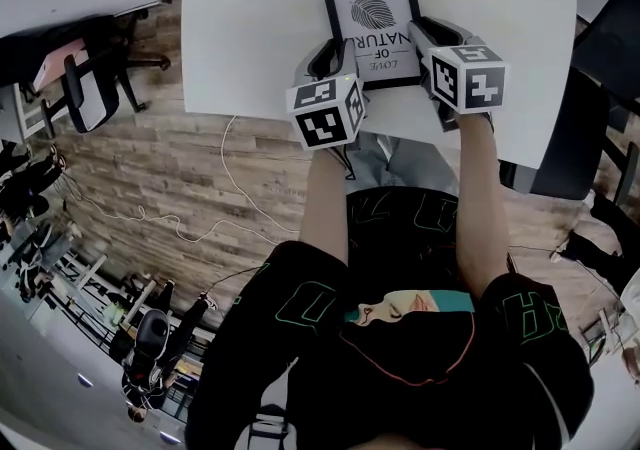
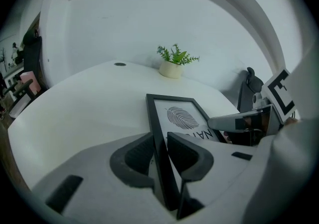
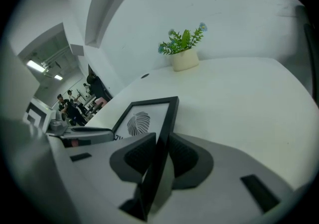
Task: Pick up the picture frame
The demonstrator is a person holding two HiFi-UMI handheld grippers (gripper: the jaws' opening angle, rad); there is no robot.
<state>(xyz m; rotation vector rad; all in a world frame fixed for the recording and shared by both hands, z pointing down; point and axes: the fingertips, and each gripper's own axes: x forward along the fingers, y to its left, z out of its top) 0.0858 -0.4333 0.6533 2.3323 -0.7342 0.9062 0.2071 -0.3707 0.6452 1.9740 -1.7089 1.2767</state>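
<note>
A black picture frame (image 1: 372, 28) with a leaf print and the words "LOVE OF NATURE" lies on a white table (image 1: 250, 18), near the edge closest to the person; from the head view its lettering reads upside down. The left gripper (image 1: 331, 56) reaches in at the frame's left side and the right gripper (image 1: 422, 33) at its right side, both at the near end, so the frame sits between the two tools. In the left gripper view, the frame's narrow left border runs straight up between the dark pads of the left gripper (image 2: 160, 139) – the jaws stand only as far apart as that border is thick, closed against it on both sides. The right gripper view shows the same thing mirrored: the right border passes between the pads of the right gripper (image 3: 160, 141), which are clamped on it, with the frame's edge seen side-on. Whether the frame's near end has left the tabletop cannot be told. A small potted plant (image 2: 174, 63) in a pale pot stands at the far side of the table, well apart from the frame. Below the table edge, the head view shows a wood-plank floor (image 1: 150, 178) with a thin white cable (image 1: 228, 188) trailing across it, and a black office chair (image 1: 90, 88) off to the left.
</note>
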